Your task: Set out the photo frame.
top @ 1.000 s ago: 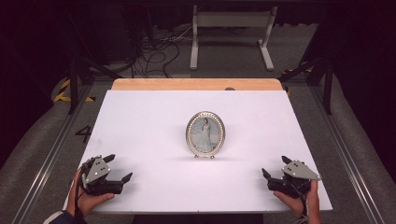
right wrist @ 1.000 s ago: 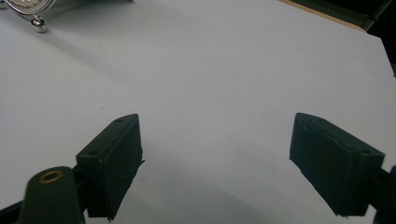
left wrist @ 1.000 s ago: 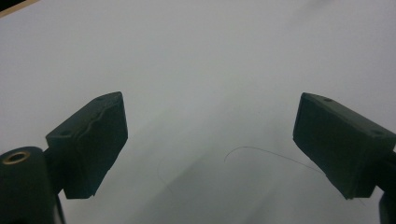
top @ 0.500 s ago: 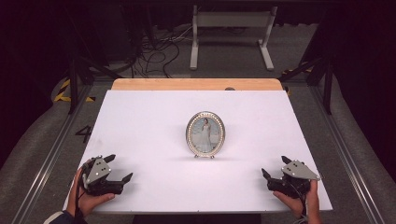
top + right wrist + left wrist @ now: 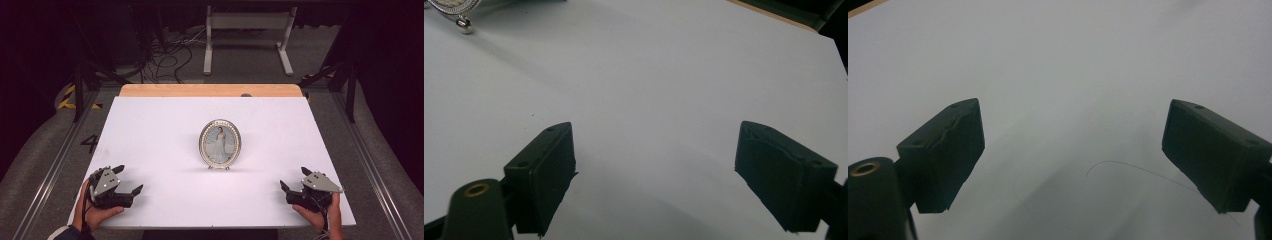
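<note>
Oval silver-rimmed photo frame [image 5: 220,143] stands upright mid-table [image 5: 150,130] — well apart from left gripper [image 5: 127,181] and right gripper [image 5: 294,181], both spread wide, holding nothing.

A picture frame [image 5: 220,144] is standing upright near the middle of the table [image 5: 150,130]. The left tongs [image 5: 127,180] are sitting at the near left corner and the right tongs [image 5: 292,179] at the near right corner, both well apart from the frame, which is standing between and beyond them.
</note>
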A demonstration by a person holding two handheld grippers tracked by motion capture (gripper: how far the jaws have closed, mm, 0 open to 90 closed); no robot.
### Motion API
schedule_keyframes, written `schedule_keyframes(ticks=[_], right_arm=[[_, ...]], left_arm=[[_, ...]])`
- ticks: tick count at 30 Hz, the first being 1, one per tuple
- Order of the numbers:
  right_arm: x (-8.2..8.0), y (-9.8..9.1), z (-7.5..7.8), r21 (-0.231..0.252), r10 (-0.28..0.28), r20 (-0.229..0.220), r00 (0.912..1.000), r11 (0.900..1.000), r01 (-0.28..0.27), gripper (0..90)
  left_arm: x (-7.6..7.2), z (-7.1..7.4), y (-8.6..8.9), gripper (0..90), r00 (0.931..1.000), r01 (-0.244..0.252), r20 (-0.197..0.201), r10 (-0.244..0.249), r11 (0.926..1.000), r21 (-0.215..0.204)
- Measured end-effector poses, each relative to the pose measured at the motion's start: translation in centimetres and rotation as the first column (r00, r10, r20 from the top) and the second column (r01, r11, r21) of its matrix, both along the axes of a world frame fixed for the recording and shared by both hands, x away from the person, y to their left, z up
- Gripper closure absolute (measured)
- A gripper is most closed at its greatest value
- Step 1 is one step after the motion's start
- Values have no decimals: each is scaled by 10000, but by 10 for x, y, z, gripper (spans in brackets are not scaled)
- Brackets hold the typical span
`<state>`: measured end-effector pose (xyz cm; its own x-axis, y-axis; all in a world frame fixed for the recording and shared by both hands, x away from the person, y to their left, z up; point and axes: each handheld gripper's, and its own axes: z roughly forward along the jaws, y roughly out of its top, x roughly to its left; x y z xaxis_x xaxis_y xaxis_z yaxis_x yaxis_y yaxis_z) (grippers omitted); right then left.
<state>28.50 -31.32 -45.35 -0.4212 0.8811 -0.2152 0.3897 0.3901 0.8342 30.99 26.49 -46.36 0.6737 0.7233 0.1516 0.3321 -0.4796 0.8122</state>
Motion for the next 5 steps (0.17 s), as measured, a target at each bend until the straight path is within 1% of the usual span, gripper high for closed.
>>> schedule_keyframes(ticks=[4,5], right_arm=[[0,0,0,37,-29,-8,10000,10000,29,164],[0,-1,0,49,-36,-18,10000,10000,36,164]], left_arm=[[1,0,-1,106,10000,35,-40,-35,10000,28],[1,0,-1,106,10000,35,-45,-36,10000,-19]])
